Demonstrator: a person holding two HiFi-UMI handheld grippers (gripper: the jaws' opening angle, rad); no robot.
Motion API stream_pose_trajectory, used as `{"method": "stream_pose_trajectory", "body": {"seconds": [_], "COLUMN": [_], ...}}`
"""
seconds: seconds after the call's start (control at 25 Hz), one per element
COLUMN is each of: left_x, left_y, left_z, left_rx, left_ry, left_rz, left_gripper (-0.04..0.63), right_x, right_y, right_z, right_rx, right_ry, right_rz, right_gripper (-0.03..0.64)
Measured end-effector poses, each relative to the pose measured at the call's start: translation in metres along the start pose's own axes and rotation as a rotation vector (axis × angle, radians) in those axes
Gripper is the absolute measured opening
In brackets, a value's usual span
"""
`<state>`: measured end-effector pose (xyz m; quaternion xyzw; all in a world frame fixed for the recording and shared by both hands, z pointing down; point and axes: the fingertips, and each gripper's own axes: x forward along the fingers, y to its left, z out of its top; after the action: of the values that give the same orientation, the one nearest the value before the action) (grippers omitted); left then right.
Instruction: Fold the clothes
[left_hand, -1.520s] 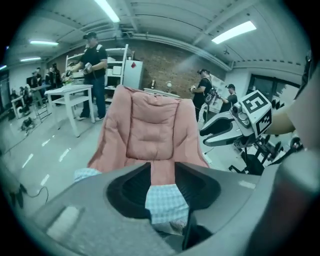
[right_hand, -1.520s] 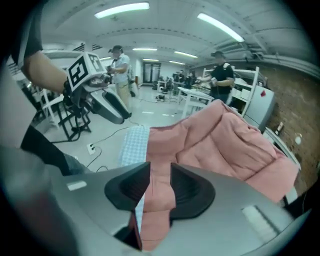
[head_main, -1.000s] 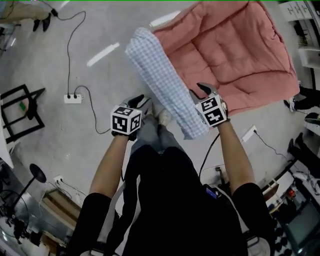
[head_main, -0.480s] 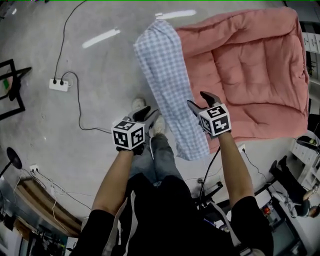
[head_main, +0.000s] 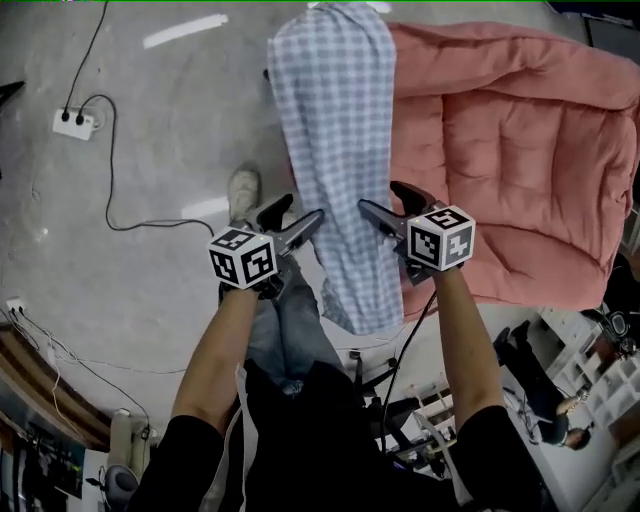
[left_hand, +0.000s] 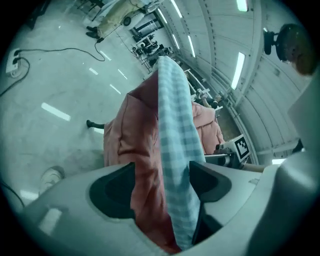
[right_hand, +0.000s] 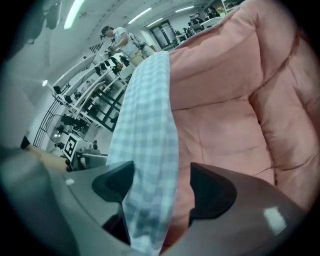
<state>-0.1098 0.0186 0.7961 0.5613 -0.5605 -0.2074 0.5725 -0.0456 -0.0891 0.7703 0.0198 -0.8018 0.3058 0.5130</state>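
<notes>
Left gripper (head_main: 297, 212) & right gripper (head_main: 380, 197): jaws just opening, now wide, no pinch. Checked cloth (head_main: 335, 150) btwn both jaw pairs, stretching ahead over pink quilt (head_main: 520, 150). Looks folded lengthwise; cross-folds prob. pending.

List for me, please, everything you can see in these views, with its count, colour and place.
checked garment: one, blue and white, a long folded strip along the cushion's left edge.
quilted cushion: one, pink, right of the garment.
power strip: one, white, on the floor at upper left.
cable: one, black, trailing from the power strip.
floor: grey, left of the garment.
shoe: one, pale, on the floor left of the garment.
left gripper: one, grey with marker cube, jaws have just been opening, garment loose between them.
right gripper: one, same look, jaws likewise just been opening around the garment.
</notes>
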Motion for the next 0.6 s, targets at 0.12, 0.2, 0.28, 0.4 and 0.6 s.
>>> {"method": "stream_pose_trajectory", "body": {"seconds": [0.12, 0.2, 0.28, 0.4, 0.6], "left_x": [0.015, 0.024, 0.03, 0.04, 0.057], "left_y": [0.006, 0.002, -0.003, -0.011, -0.021], "left_z": [0.004, 0.003, 0.002, -0.001, -0.005], "left_rx": [-0.045, -0.062, -0.081, -0.089, -0.121], "left_ry": [-0.032, -0.036, -0.04, -0.03, -0.012], "left_rz": [-0.103, -0.167, -0.218, -0.27, -0.345], "left_gripper": [0.351, 0.351, 0.351, 0.351, 0.351], "right_x": [0.007, 0.007, 0.008, 0.008, 0.013], "right_y": [-0.001, 0.001, 0.002, 0.004, 0.008], "right_z": [0.001, 0.001, 0.0, -0.005, -0.012], "right_rx": [0.058, 0.089, 0.098, 0.108, 0.173], "right_ry": [0.004, 0.012, 0.026, 0.047, 0.054], "right_rz": [0.084, 0.138, 0.174, 0.217, 0.305], "right_gripper": [0.348, 0.348, 0.347, 0.344, 0.341]}}
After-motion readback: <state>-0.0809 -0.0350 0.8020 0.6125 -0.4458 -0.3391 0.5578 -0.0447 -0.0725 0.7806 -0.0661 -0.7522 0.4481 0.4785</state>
